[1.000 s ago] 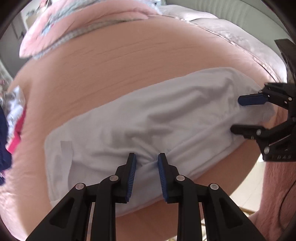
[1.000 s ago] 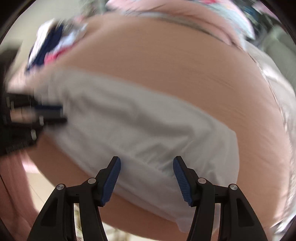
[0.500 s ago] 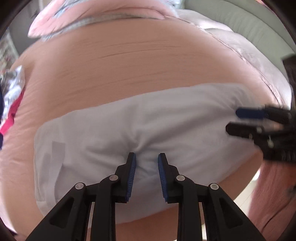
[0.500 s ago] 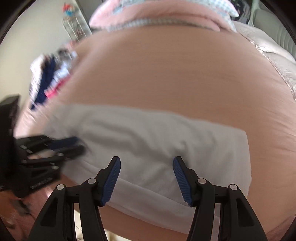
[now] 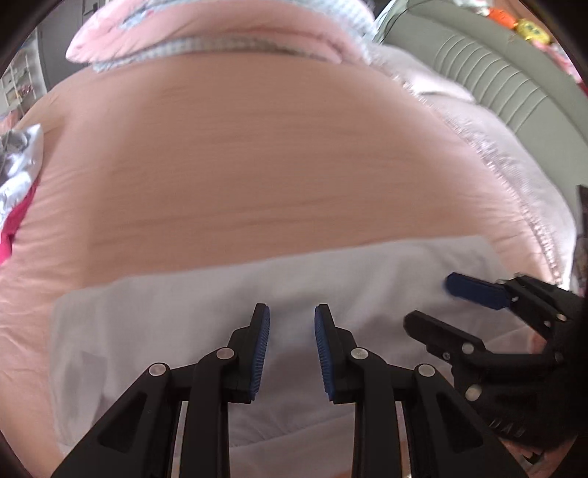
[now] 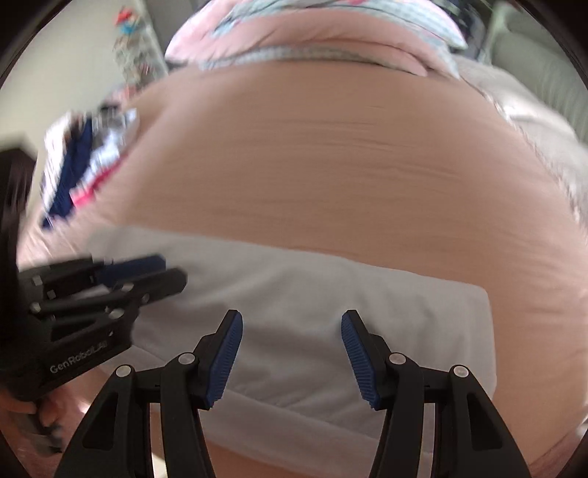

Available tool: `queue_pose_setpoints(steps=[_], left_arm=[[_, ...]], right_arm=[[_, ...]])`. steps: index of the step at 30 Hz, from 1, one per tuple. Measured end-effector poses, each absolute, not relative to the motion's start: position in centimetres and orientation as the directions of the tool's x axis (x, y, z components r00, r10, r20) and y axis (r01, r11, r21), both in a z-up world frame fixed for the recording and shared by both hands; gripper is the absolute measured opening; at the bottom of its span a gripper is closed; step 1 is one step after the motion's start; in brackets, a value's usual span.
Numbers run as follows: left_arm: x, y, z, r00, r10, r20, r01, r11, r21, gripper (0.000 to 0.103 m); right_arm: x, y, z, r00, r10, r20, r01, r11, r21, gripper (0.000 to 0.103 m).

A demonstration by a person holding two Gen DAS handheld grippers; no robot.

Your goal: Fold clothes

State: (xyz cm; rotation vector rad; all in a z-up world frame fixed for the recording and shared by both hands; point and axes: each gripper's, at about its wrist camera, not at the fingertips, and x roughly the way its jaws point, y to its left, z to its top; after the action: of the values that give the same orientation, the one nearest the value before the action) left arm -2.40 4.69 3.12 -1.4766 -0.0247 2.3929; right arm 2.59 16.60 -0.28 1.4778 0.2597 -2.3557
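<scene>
A white garment (image 5: 165,331) lies spread as a wide band across the near part of the pink bed (image 5: 257,165). My left gripper (image 5: 292,338) sits over its middle. The pads stand a narrow gap apart with white fabric between them, pinched on a fold. My right gripper (image 6: 292,349) hovers open over the garment's (image 6: 330,286) right half with nothing between its fingers. The right gripper (image 5: 430,305) shows at the left wrist view's right edge. The blurred left gripper (image 6: 161,270) shows at the right wrist view's left.
A pile of mixed clothes (image 6: 81,165) lies at the bed's far left. A pink rolled quilt (image 5: 220,25) lies at the bed's far end. A grey padded headboard (image 5: 496,73) runs along the right. A hand (image 6: 22,408) holds the left tool.
Both grippers have moved forward over the garment, and its far edge now lies closer to the fingertips. The right gripper has swung in nearer the left one. Finger gaps are unchanged.
</scene>
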Motion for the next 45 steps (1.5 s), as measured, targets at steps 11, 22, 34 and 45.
queue_pose_setpoints(steps=[11,22,34,45], left_arm=[[0.9,-3.4,4.0,-0.398,0.259,-0.88,-0.238,-0.956,-0.174,0.023],[2.3,-4.6,4.1,-0.518,0.312,-0.797,-0.109,-0.948,-0.3,0.023],[4.9,-4.2,4.3,-0.52,0.338,-0.785,-0.127,-0.939,-0.32,0.023],[6.5,-9.1,4.7,-0.566,0.234,-0.79,0.015,-0.956,-0.293,0.023]], right_arm=[[3.8,26.4,1.4,-0.438,-0.127,-0.89,0.261,-0.965,0.01,0.052],[4.9,30.8,-0.5,-0.349,-0.249,-0.904,0.037,-0.967,0.252,0.061],[3.2,30.1,-1.5,-0.378,-0.317,-0.87,0.025,-0.943,0.333,0.045],[4.2,32.3,-0.1,-0.362,-0.338,-0.868,-0.008,-0.931,0.366,0.041]])
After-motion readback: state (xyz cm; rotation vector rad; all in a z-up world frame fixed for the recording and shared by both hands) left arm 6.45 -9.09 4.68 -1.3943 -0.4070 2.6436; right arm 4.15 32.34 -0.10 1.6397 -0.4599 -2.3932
